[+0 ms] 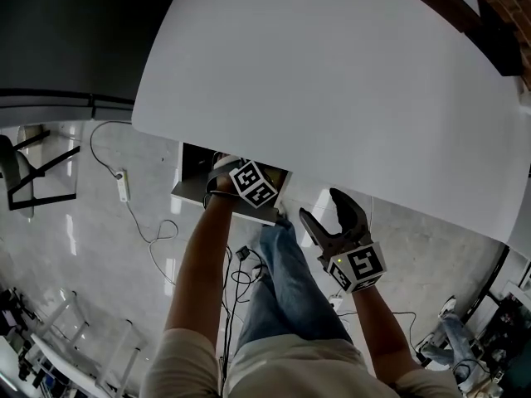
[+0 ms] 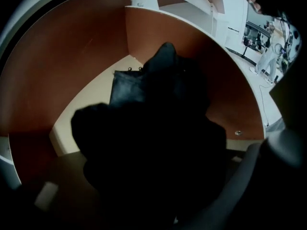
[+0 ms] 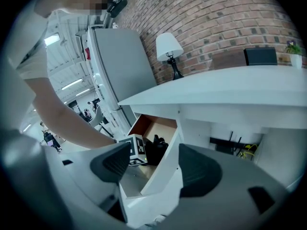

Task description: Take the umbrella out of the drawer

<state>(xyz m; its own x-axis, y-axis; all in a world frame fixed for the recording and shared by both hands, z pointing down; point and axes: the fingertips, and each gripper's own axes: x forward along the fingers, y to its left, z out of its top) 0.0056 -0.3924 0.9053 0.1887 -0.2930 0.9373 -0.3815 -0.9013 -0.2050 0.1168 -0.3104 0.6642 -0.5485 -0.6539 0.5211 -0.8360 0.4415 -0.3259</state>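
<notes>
bench: white top (image 1: 332, 73), fills the upper part of the head view
drawer: (image 1: 192, 191) pulled out from under the bench's near edge; red-brown inner walls, pale floor
umbrella: black, folded (image 2: 125, 89), lying on the drawer's pale floor near the far corner, still inside the drawer
left tongs: (image 1: 235, 172) pointed steeply down into the drawer, marker cube (image 1: 253, 183) just above the drawer rim, tips down at the umbrella
left tongs state: left gripper view is one black mass, the jaws merge with the black fabric, so cannot tell whether they stand apart or clamp the umbrella
right tongs: (image 1: 322, 207) in front of the drawer, off to its right, apart from it
right tongs state: jaws wide, nothing between them; only the drawer's white side shows past the gap
person: left forearm (image 1: 199, 264) runs up to the drawer, jeans leg (image 1: 286, 284) between the two arms
floor: glossy pale tiles (image 1: 83, 247), white cable (image 1: 137, 214) trailing across them
background: right gripper view shows a brick wall (image 3: 216, 18) and a white-shade lamp (image 3: 169, 47) beyond the bench
</notes>
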